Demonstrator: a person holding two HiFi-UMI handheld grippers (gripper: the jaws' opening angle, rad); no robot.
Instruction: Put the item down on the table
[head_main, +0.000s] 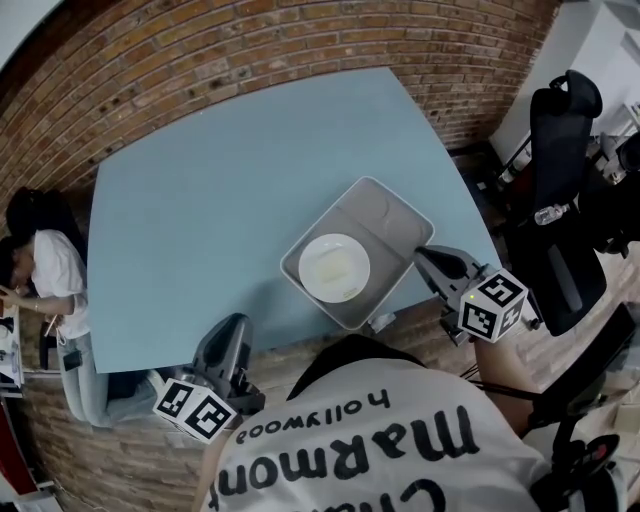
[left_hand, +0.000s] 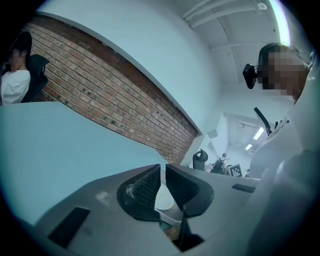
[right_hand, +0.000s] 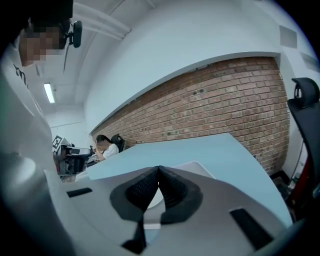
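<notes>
Your tray (head_main: 400, 205) sits on the light blue tabletop (head_main: 220, 200) at its near edge, with the white plate (head_main: 334, 267) lying in the tray's near-left part; the tray's nearest corner looks to reach just past the tabletop's edge, though you cannot be sure from above. Your right gripper (head_main: 420, 254) hangs just beside the tray's right corner, apart from it, its marker cube (head_main: 492, 305) off the tabletop on your side. In the right gripper view its jaws are pressed together at the tips (right_hand: 159, 169) with nothing between them, and the tray's rim (right_hand: 200, 167) shows just beyond. Your left gripper (head_main: 236, 322) is held low at the near edge of the tabletop, well apart from the tray, with its marker cube (head_main: 195, 408) close to your body. In the left gripper view its jaws (left_hand: 162, 167) are drawn in to a hairline slit and grip nothing; the plate (left_hand: 164, 197) only shows through the gap behind them. The tabletop around the tray is bare. A brick wall (head_main: 300, 50) runs along the far side, a black office chair (head_main: 560, 200) stands to your right, and a seated person (head_main: 50, 270) is at the left end.
</notes>
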